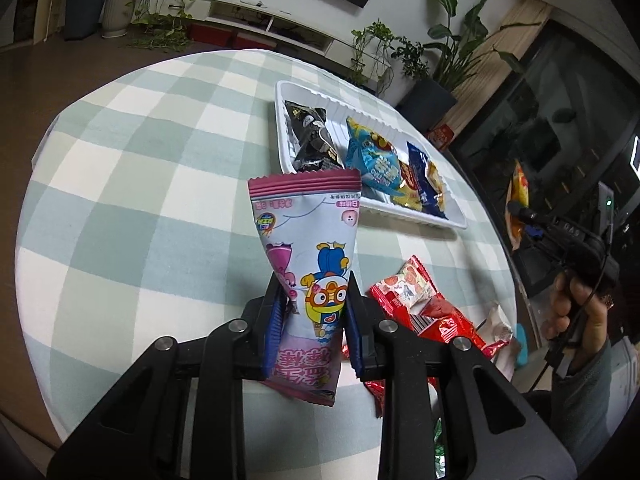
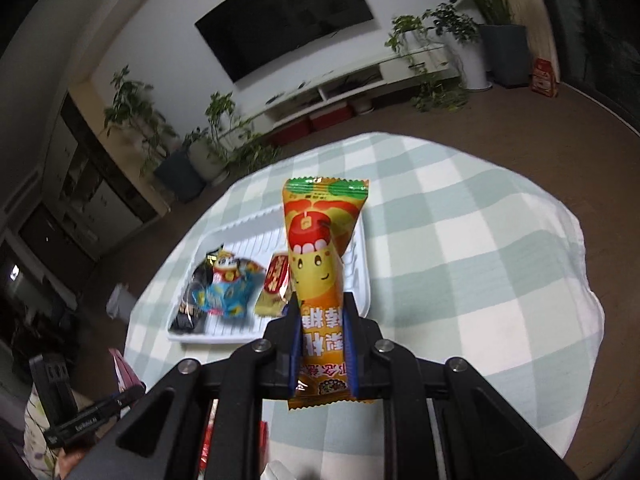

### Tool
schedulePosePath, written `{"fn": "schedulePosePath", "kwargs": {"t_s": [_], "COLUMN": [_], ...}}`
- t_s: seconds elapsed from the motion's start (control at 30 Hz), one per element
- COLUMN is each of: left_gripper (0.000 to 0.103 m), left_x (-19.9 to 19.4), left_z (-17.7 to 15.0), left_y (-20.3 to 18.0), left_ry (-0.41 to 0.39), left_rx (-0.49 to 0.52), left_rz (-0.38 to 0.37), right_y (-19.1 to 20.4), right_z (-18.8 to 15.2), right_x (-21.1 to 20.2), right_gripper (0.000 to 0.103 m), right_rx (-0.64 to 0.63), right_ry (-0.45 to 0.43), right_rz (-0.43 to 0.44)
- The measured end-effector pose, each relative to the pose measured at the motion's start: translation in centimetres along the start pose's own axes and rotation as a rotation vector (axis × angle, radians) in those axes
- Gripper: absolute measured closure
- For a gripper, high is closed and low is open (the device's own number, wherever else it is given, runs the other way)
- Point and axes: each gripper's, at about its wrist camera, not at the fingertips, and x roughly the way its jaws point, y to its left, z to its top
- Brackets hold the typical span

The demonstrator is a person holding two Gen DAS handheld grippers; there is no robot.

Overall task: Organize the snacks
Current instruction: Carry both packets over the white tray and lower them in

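Note:
My left gripper (image 1: 314, 284) is shut on a pink and white cartoon snack packet (image 1: 310, 248), held upright above the checked table. My right gripper (image 2: 322, 304) is shut on an orange and yellow snack packet (image 2: 320, 256), held above the near edge of the white tray (image 2: 360, 280). The white tray (image 1: 282, 120) holds a black packet (image 1: 312, 136), a light blue packet (image 1: 372, 156) and a dark blue and yellow packet (image 1: 424, 180). The same packets show in the right wrist view: black (image 2: 192, 300), light blue (image 2: 228, 292), and a red and yellow one (image 2: 274, 284).
Loose red packets (image 1: 424, 308) lie on the checked tablecloth (image 1: 140, 200) right of my left gripper. The other hand and gripper (image 1: 568, 248) show at the right edge. Potted plants (image 1: 440, 52) and a TV stand (image 2: 360, 84) stand beyond the table.

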Motion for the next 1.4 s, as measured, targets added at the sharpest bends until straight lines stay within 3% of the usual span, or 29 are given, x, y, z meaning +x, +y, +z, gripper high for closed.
{"fn": "schedulePosePath", "kwargs": {"t_s": [0.2, 0.53, 0.7, 0.9, 1.0, 1.07, 1.2, 1.4], "left_gripper": [0.081, 0.081, 0.081, 0.081, 0.081, 0.081, 0.081, 0.081], "left_x": [0.5, -1.6, -2.2, 0.4, 3.3, 5.3, 9.2, 13.7], "left_z": [-0.2, 1.4, 5.5, 12.7, 15.2, 16.5, 17.8, 17.6], "left_y": [-0.6, -0.8, -2.6, -7.1, -8.9, -9.1, -9.3, -8.9], "left_ry": [0.011, -0.053, -0.061, -0.020, 0.028, 0.057, 0.119, 0.179], "left_rx": [0.032, 0.007, 0.042, 0.161, 0.201, 0.195, 0.195, 0.186], "left_rz": [0.036, -0.009, -0.018, 0.027, 0.058, 0.075, 0.114, 0.135], "right_y": [0.0, -1.3, -1.1, 3.6, 5.6, 7.0, 8.5, 6.0], "right_z": [-0.1, 0.7, 2.7, 7.3, 9.4, 10.0, 7.6, 5.2], "right_x": [0.2, -2.2, -3.5, -1.7, 0.4, 3.1, 8.6, 15.0], "right_gripper": [0.084, 0.084, 0.084, 0.084, 0.084, 0.084, 0.084, 0.084], "right_rx": [-0.009, 0.070, 0.101, -0.022, -0.044, -0.071, -0.130, -0.032], "right_ry": [0.018, -0.102, -0.190, -0.188, -0.150, -0.058, 0.080, 0.244], "right_rz": [-0.005, 0.016, 0.009, 0.053, 0.110, 0.152, 0.132, 0.127]}}
